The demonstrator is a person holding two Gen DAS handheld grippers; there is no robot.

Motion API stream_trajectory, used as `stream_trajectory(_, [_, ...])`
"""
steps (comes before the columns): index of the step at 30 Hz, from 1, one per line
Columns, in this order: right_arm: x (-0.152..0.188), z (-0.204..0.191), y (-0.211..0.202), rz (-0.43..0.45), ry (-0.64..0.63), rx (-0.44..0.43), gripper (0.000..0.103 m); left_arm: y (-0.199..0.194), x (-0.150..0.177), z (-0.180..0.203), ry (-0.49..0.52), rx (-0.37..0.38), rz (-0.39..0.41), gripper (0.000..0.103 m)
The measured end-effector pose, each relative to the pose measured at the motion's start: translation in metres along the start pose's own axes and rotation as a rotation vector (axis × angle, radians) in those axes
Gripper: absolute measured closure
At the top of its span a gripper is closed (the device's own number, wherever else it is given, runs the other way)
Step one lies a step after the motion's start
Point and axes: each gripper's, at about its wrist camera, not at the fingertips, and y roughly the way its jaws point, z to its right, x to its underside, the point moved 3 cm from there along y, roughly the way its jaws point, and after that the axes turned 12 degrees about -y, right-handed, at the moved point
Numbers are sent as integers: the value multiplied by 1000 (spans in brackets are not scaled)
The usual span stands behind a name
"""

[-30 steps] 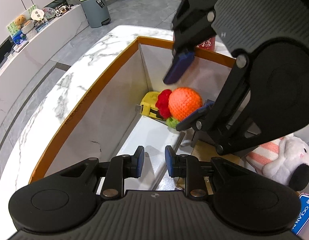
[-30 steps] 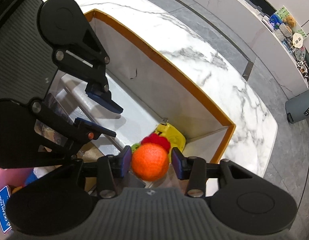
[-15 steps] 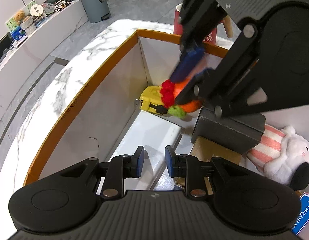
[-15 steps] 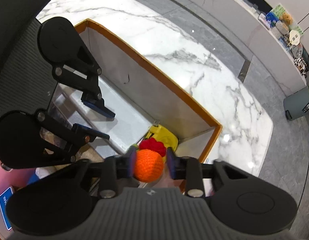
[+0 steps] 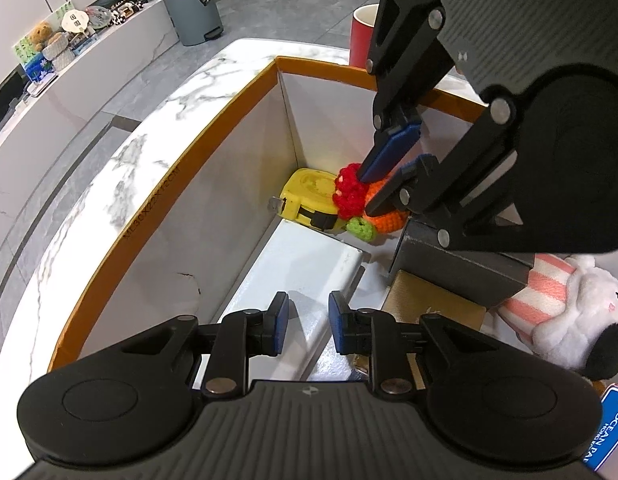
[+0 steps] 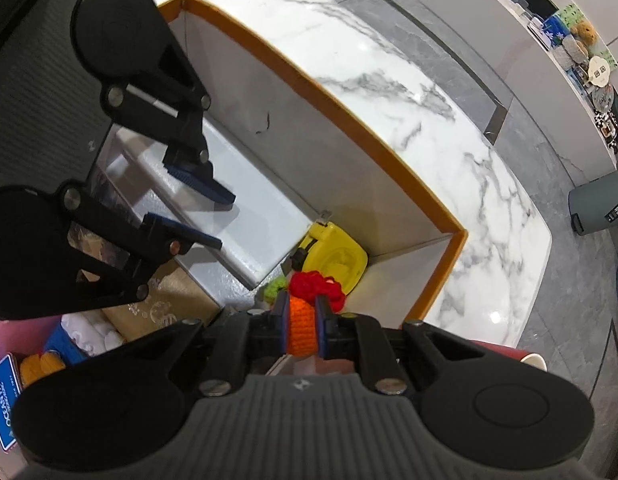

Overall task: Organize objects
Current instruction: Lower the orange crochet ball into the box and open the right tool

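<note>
An orange crochet toy [image 6: 302, 332] with a red tuft [image 5: 349, 196] and a green bit lies in the far corner of the orange-rimmed box [image 5: 189, 160]. My right gripper [image 6: 302, 312] points down into that corner; its jaws are closing, and the blue pads squeeze the orange body from both sides. In the left wrist view the right gripper [image 5: 367, 194] pinches the toy next to a yellow tape measure [image 5: 305, 196]. My left gripper [image 5: 303, 320] hovers over a long white box [image 5: 297, 264], its jaws drawn to a narrow gap with nothing between them.
Inside the box are a grey box [image 5: 461, 272], a brown carton [image 5: 429, 300] and a pink-striped plush toy [image 5: 569, 312]. A blue card [image 5: 613, 428] is at the near right. A red cup [image 5: 363, 36] stands behind the box on the marble counter [image 6: 389, 60].
The right gripper's jaws have come together on the orange toy and now squash it narrow. The left gripper has stayed where it was.
</note>
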Motion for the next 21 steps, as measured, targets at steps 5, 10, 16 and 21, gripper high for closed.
stream_trajectory(5, [0, -5, -12, -12, 12, 6, 89, 0, 1, -1, 5, -6, 5, 76])
stream_trajectory(10, [1, -1, -12, -25, 31, 17, 89, -2, 1, 1, 19, -38, 13, 76])
stream_trajectory(16, [13, 5, -40, 57, 76, 73, 87, -15, 6, 9, 6, -46, 36, 76])
stream_trajectory(21, [21, 7, -69, 124, 112, 99, 79, -53, 16, 20, -27, -69, 86, 75])
